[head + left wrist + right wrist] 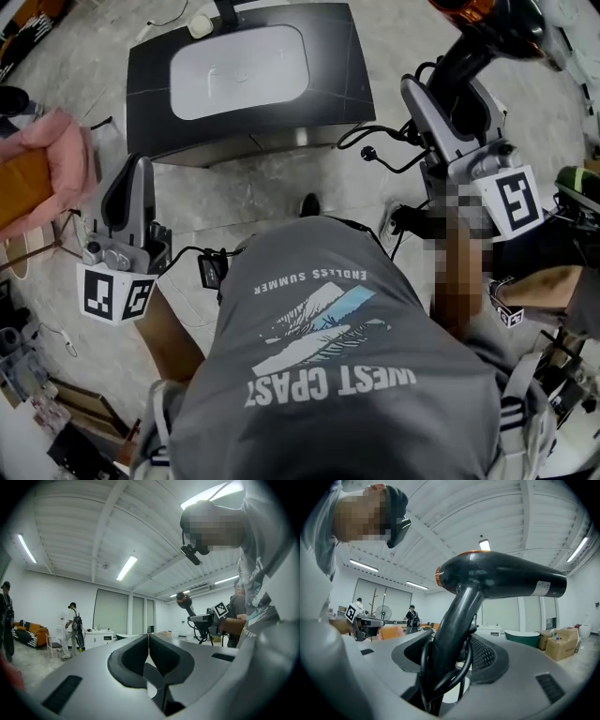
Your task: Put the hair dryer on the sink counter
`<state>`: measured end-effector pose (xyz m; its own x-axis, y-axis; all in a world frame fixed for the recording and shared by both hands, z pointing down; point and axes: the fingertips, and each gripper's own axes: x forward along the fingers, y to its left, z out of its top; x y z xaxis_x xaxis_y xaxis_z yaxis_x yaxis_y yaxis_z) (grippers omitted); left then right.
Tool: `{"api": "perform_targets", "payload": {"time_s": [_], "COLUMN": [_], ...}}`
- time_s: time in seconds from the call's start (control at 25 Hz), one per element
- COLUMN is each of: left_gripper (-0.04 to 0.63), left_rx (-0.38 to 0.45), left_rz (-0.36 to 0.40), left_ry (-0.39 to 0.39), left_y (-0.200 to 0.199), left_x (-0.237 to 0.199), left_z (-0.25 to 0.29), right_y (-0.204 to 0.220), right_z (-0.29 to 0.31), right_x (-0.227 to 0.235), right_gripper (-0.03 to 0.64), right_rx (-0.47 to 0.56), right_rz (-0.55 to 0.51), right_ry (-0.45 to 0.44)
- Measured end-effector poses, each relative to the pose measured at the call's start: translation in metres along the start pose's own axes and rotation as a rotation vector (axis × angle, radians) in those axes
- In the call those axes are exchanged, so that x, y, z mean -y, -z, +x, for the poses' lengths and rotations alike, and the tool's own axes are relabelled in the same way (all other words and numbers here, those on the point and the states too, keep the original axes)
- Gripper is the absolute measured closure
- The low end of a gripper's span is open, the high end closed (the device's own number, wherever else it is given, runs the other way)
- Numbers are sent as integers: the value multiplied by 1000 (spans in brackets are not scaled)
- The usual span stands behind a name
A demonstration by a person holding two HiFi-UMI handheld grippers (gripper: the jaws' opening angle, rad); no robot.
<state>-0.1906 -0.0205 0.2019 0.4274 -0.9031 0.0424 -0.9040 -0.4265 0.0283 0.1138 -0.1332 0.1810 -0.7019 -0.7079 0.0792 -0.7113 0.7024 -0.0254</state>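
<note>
- Right gripper (449, 654) grips the dryer (501, 578) by its handle; the dryer is held in the air, off to the right of the counter (342, 89), well apart from it.
- Left gripper (149, 654) clenched; nothing between its jaws.

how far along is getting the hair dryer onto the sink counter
Done: the black orange-ringed hair dryer is gripped by its handle in the right claw. In hand: it is held in the air, short of the dark sink counter. To do: setting it down. The left claw is shut, empty.
</note>
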Motion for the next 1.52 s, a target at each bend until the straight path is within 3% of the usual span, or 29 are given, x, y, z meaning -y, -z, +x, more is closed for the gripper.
{"api": "perform_targets", "payload": {"time_s": [0.52, 1.16, 1.52], "left_gripper": [577, 576, 577], "left_rx": [-8, 8, -37], "left_rz": [-12, -19, -56], "left_ry": [-46, 139, 147], "left_y": [-5, -7, 10], "left_x": [18, 14, -3], "left_z": [-17, 30, 55], "right_y": [-1, 6, 27], "right_z": [1, -1, 32], "right_x": [2, 8, 32], "right_gripper": [359, 357, 358], "right_rx": [-10, -41, -86], "right_rz": [-1, 2, 41], "right_ry": [-42, 69, 77]}}
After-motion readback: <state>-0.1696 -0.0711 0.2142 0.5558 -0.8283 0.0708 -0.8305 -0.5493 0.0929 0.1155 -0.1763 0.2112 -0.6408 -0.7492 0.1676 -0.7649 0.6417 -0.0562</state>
